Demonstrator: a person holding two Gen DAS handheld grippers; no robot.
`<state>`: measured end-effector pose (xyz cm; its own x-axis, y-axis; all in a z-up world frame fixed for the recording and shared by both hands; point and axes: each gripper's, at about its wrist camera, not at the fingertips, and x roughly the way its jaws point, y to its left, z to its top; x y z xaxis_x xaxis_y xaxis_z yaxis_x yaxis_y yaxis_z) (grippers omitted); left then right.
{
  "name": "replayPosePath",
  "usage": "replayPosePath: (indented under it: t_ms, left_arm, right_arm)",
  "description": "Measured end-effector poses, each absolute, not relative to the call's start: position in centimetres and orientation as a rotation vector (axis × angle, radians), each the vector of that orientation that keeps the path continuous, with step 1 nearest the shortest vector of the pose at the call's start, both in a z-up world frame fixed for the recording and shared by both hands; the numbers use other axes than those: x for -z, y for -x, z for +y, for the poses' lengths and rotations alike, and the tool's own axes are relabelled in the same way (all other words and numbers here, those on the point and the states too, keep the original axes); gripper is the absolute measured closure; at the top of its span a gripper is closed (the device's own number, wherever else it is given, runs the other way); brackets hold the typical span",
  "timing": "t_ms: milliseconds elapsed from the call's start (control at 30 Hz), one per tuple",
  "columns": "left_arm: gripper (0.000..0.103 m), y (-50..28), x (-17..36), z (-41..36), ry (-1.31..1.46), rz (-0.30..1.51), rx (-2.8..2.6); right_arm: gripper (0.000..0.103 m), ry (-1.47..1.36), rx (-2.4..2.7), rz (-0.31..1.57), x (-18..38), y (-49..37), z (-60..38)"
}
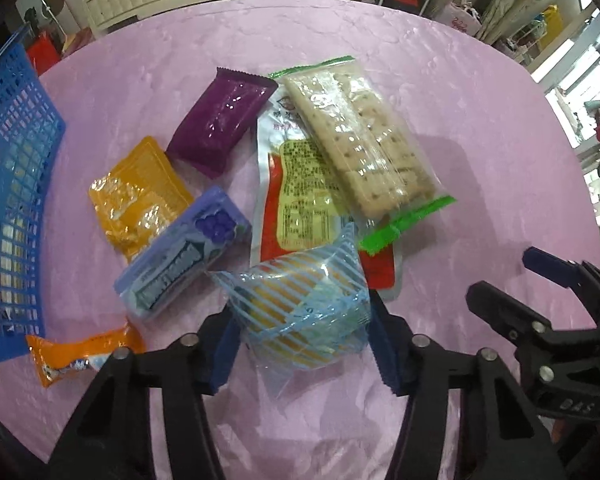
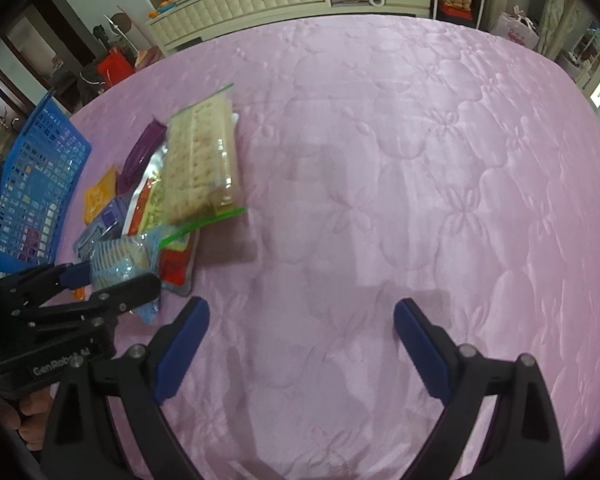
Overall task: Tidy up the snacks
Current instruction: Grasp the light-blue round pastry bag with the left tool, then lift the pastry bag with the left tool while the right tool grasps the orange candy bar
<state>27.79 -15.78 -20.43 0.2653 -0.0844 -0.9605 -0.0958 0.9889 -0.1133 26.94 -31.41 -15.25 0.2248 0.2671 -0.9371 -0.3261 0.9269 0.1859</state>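
Left gripper (image 1: 306, 320) sits at the bottom centre of our left wrist view, both blue pads against the sides of the blue-striped clear packet (image 1: 300, 304), so we read it as clamped on that packet. Packet holds a round yellowish cake and lies at the near end of the snack pile on the pink quilted cover (image 1: 440, 80).

Right gripper (image 2: 302, 344) hangs at the bottom centre of our right wrist view, jaws wide apart, only bare cover between them.

Pile, as we see it in the left view:
- cracker pack (image 1: 360, 136), clear with green ends, upper centre, lying over the red-and-silver pouch (image 1: 296, 188)
- purple wrapper (image 1: 220, 120) to the left of the pouch
- orange-yellow packet (image 1: 138, 196) lower left of the purple one
- lilac blueberry pack (image 1: 180, 256) touching the striped packet's left side
- small orange sachet (image 1: 80, 354) at the lower left, just beside the basket

Blue mesh basket (image 1: 16, 200) stands along the left edge; we see some items through the mesh but can't identify them.
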Motion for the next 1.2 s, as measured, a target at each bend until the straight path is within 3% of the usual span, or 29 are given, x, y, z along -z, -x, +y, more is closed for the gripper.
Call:
replayPosePath:
  t_ms: [767, 933, 1000, 1200]
  left_arm:
    - [0.051, -13.4, 14.0, -5.5, 0.215, 1.113, -0.123]
    - [0.051, -11.1, 13.7, -3.1, 0.259, 1.101, -0.162]
    - [0.051, -10.6, 14.0, -2.3, 0.283, 1.098, -0.173]
    - [0.051, -8.9, 14.6, -0.6, 0.302, 1.095, -0.205]
  right_arm:
    - [0.008, 0.317, -0.744, 1.098, 9.5, -20.3, -17.2]
    - [0.020, 0.412, -0.836, 1.066, 9.5, -19.1, -13.1]
    - [0.033, 0.477, -0.884, 1.035, 9.9, -18.5, -11.5]
    - [0.038, 0.668, -0.984, 0.994, 11.3, -17.1, -7.6]
